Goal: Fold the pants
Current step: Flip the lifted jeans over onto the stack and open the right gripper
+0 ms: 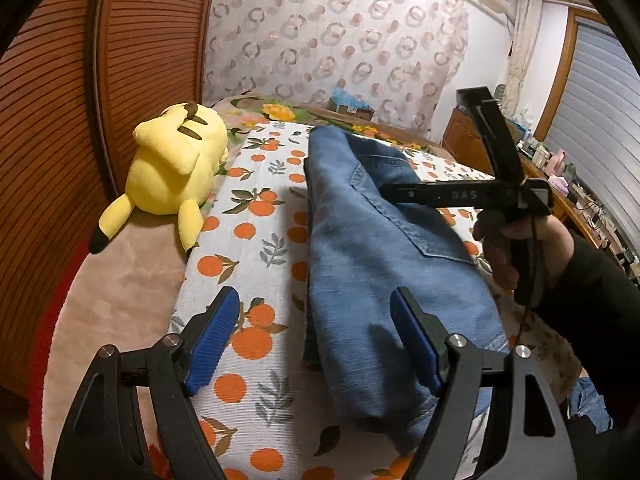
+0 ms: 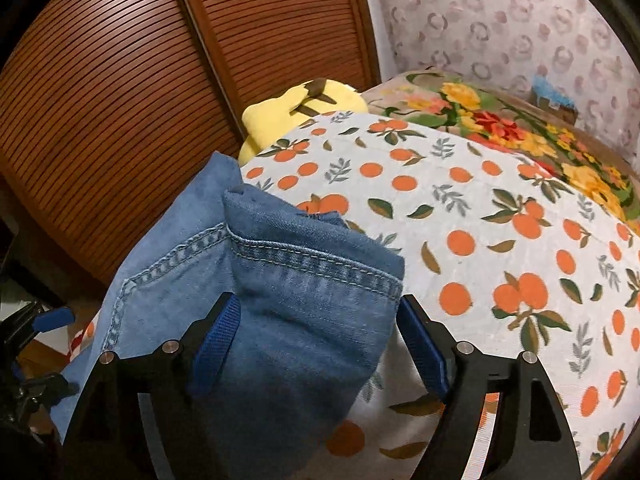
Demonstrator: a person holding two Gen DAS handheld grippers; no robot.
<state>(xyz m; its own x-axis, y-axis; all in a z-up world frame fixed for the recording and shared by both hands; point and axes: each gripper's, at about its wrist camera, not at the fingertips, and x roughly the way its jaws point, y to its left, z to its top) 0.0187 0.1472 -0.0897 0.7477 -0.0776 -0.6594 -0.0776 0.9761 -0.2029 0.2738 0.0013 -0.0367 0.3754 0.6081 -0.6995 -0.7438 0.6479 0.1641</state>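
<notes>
Blue jeans (image 1: 372, 248) lie folded lengthwise on the orange-print bedspread (image 1: 256, 216), running away from me. My left gripper (image 1: 316, 324) is open above the near end of the jeans, its blue pads (image 1: 212, 340) wide apart and empty. The right gripper (image 1: 404, 192) shows in the left wrist view, held by a hand over the jeans' pocket area. In the right wrist view the right gripper (image 2: 316, 328) is open, with a bunched hem of the jeans (image 2: 296, 280) lying between its pads (image 2: 218, 340), not pinched.
A yellow plush toy (image 1: 168, 172) lies at the bedspread's left edge by the slatted wooden wardrobe (image 1: 60, 120). A floral blanket (image 2: 500, 120) covers the far end of the bed. A cluttered wooden desk (image 1: 560, 184) stands at the right.
</notes>
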